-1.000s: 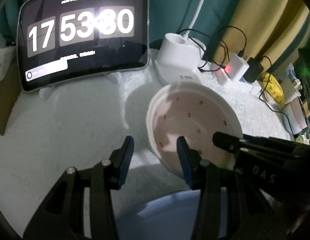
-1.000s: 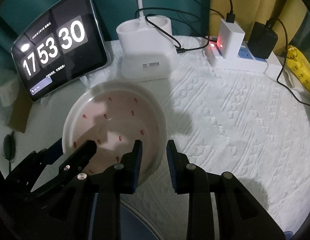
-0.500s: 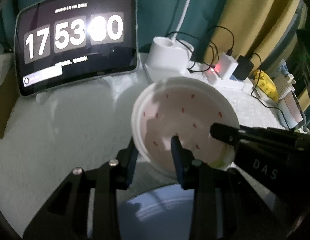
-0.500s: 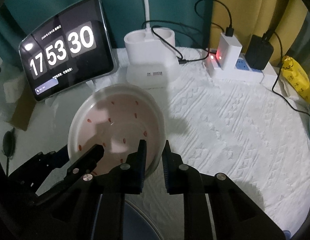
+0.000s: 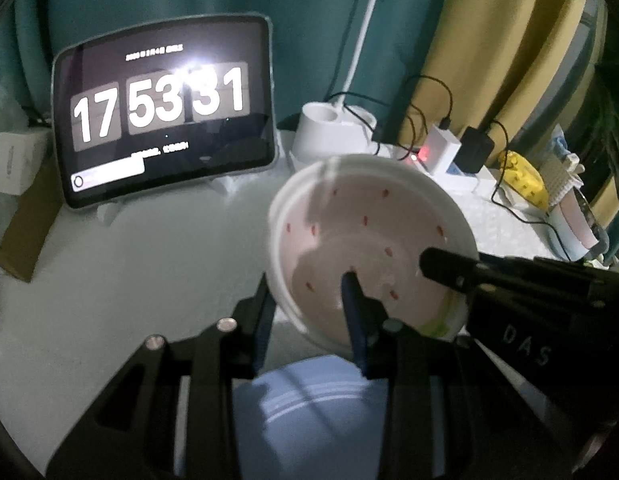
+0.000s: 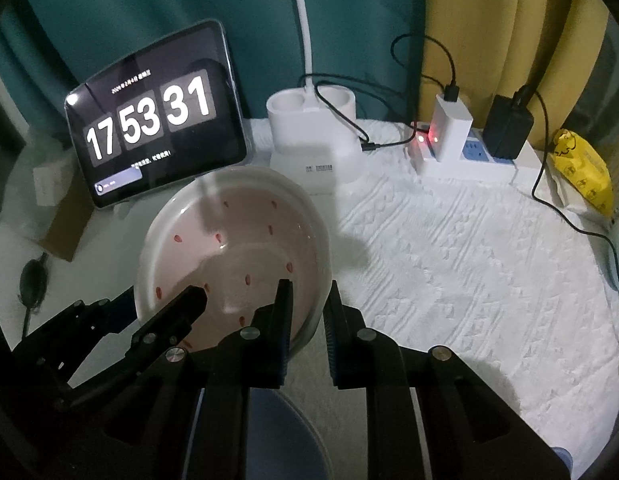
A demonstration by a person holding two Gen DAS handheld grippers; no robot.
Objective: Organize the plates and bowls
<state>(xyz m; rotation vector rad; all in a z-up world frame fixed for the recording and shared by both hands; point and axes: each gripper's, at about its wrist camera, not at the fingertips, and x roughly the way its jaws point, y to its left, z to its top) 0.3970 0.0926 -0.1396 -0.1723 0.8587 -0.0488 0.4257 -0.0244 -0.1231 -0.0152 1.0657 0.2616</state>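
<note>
From my left camera, my left gripper (image 5: 309,312) is clamped on the near rim of the white ceramic bowl with red flecks (image 5: 369,248), one finger inside, one outside, above a pale blue plate (image 5: 309,400). From my right camera, my right gripper (image 6: 307,312) pinches the bowl's right rim (image 6: 233,248) likewise.

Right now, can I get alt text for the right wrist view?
The right hand-held gripper clamps the near rim of a white bowl with red flecks, while the left hand-held gripper grips its other side. Behind it, a tablet clock stands on the white textured cloth.
</note>
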